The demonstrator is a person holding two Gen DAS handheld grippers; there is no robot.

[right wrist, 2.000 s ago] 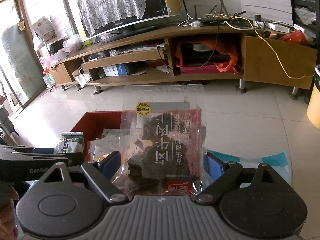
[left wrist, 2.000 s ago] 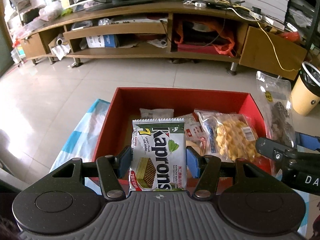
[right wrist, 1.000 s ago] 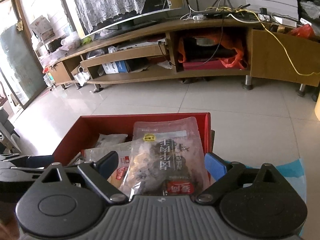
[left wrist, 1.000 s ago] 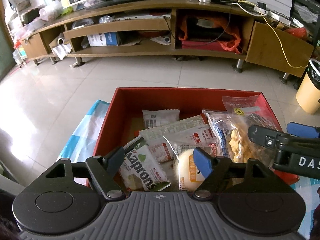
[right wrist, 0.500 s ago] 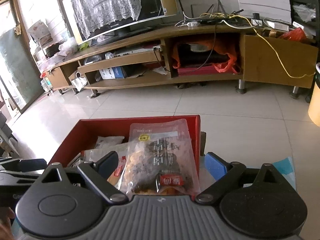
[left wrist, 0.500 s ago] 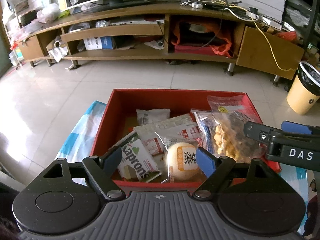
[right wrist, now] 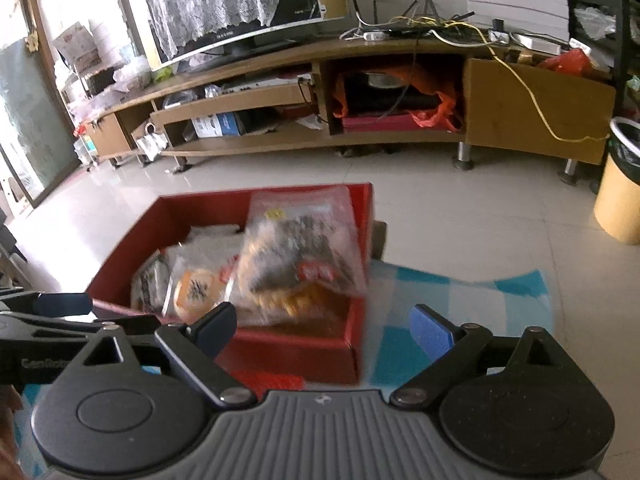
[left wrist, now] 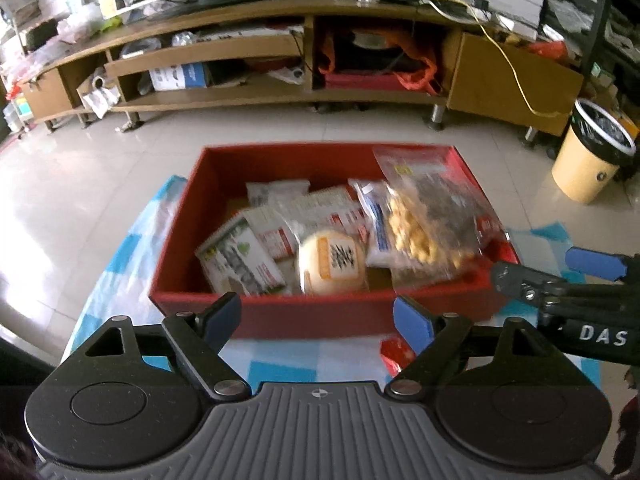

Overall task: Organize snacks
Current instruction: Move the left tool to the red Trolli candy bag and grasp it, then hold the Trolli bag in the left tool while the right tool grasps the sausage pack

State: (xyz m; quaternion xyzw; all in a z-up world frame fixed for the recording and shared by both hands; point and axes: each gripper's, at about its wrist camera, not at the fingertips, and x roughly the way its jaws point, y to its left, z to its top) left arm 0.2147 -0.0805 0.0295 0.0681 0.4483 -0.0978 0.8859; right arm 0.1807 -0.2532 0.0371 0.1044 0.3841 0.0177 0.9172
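Left wrist view: left gripper (left wrist: 323, 317) at lower centre, blue pads spread and just opened wider, nothing between them. Above it, at frame centre, rectangular red cardboard box (left wrist: 320, 312) on blue-and-white checked cloth (left wrist: 304, 364). Inside: flat green-and-white wafer packet (left wrist: 240, 260), round pale bun in glossy wrap (left wrist: 332, 260), crinkled clear bag of dark pieces (left wrist: 440, 208) lying over the box's right side. Right wrist view: right gripper (right wrist: 324, 330) at lower centre, pads spread, empty. Same box (right wrist: 296, 348) at centre left, clear bag (right wrist: 304, 244) on top, blurred.
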